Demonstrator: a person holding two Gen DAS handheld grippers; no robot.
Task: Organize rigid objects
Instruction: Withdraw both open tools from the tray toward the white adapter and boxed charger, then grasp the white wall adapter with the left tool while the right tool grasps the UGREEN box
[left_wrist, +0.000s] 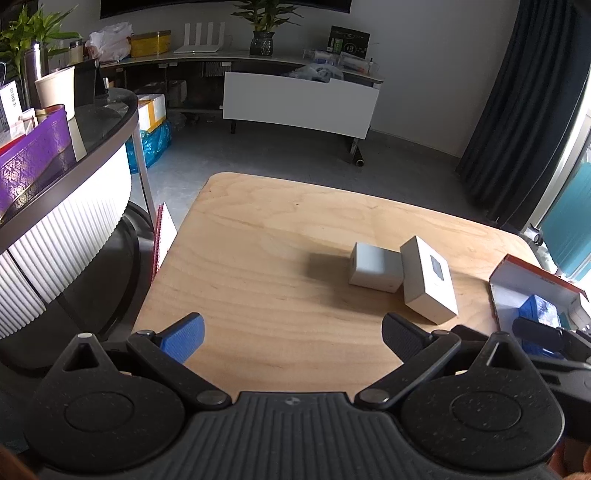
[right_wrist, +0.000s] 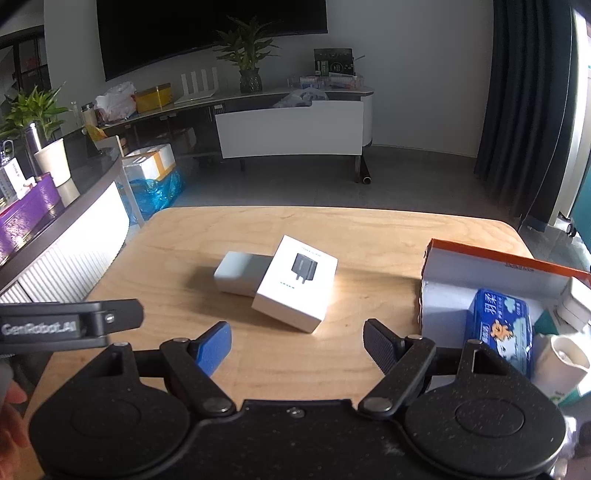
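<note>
A white charger box with a plug picture leans on a plain white box in the middle of the wooden table. Both show in the left wrist view, the charger box to the right of the plain box. An open orange-rimmed cardboard box at the right holds a blue tissue pack and white items. My right gripper is open and empty, just short of the charger box. My left gripper is open and empty, left of both boxes.
A curved counter with a purple box stands left of the table. A red-edged card leans at the table's left edge. The open box also shows at the right in the left wrist view. A white cup sits at the far right.
</note>
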